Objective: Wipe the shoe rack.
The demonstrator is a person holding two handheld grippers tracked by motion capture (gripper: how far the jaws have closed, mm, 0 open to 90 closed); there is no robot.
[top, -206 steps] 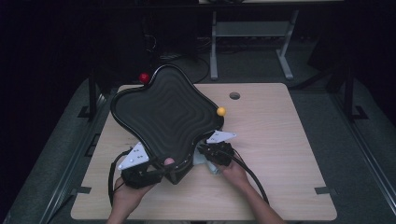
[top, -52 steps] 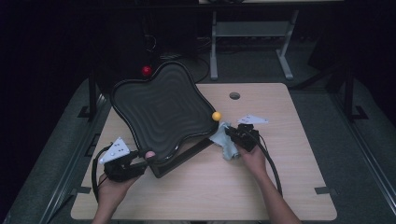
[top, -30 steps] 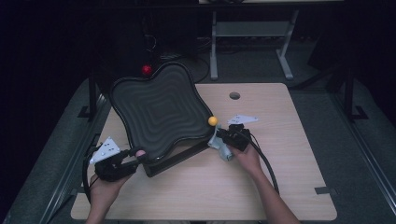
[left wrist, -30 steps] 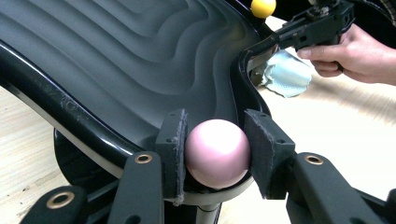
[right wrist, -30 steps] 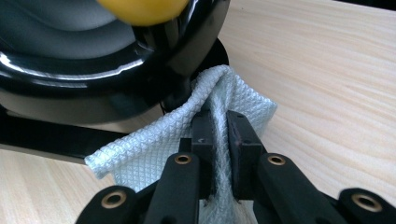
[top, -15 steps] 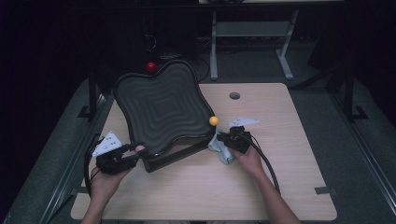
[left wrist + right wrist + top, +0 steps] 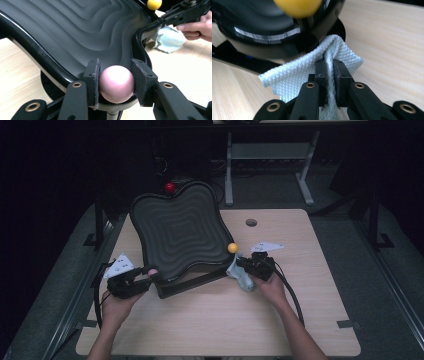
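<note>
Leftward-shifted left tongs [image 7: 115, 77] clamp one pink ball [image 7: 116, 83]; right tongs [image 7: 329, 72] pinch one cloth [image 7: 297, 77].

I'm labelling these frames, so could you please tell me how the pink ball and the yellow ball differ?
The pink ball is clamped between the left tool's pads; the yellow ball stands free, ungripped. The pink ball sits at the black tray's near-left corner, the yellow ball at its right corner, beside the right tool pinching a cloth. Both are round and plain.
</note>
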